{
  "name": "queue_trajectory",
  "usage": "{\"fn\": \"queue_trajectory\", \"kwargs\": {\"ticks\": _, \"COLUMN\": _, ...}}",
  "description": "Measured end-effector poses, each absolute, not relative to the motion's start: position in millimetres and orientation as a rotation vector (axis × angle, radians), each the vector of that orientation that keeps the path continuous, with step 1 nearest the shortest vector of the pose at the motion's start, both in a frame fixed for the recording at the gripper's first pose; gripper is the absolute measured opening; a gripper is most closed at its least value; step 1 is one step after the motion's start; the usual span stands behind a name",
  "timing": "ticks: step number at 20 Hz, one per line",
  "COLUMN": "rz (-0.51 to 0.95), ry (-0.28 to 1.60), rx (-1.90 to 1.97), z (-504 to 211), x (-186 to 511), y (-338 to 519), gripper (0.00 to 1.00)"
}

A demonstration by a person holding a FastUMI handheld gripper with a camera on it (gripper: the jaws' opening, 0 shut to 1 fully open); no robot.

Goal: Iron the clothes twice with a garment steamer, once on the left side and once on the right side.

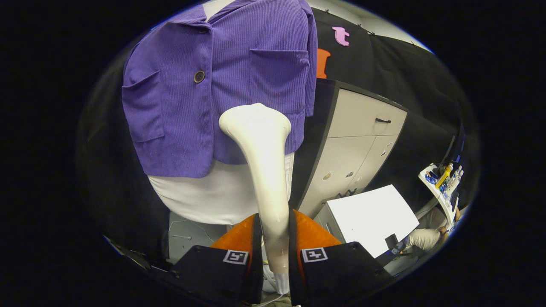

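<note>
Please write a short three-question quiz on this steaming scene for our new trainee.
1. True or false: the gripper is shut on the handle of the white plastic garment steamer.
2. The steamer's head is in front of which part of the purple ribbed jacket? A) collar B) lower hem area C) sleeve end
3. What does the jacket hang over?

Key:
1. True
2. B
3. A white mannequin torso, beside a grey cabinet with drawers.

A purple ribbed jacket (217, 85) with brown button (199, 76), glossy white steamer (262, 157), white mannequin (213, 196).
</note>
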State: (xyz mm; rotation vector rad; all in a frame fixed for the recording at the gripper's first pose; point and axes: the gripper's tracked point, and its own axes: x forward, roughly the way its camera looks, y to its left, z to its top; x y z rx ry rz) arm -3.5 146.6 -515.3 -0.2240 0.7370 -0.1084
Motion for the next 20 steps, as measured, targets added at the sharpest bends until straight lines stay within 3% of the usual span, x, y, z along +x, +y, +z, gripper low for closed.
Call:
{"fn": "queue_trajectory", "kwargs": {"ticks": 8, "rz": -0.161, "ry": 0.766, "rx": -0.183, "z": -498, "x": -21, "y": 134, "gripper": 0.32}}
{"fn": "queue_trajectory", "kwargs": {"ticks": 20, "rz": -0.065, "ry": 0.453, "rx": -0.134, "z": -304, "x": 18, "y": 207, "gripper": 0.32}}
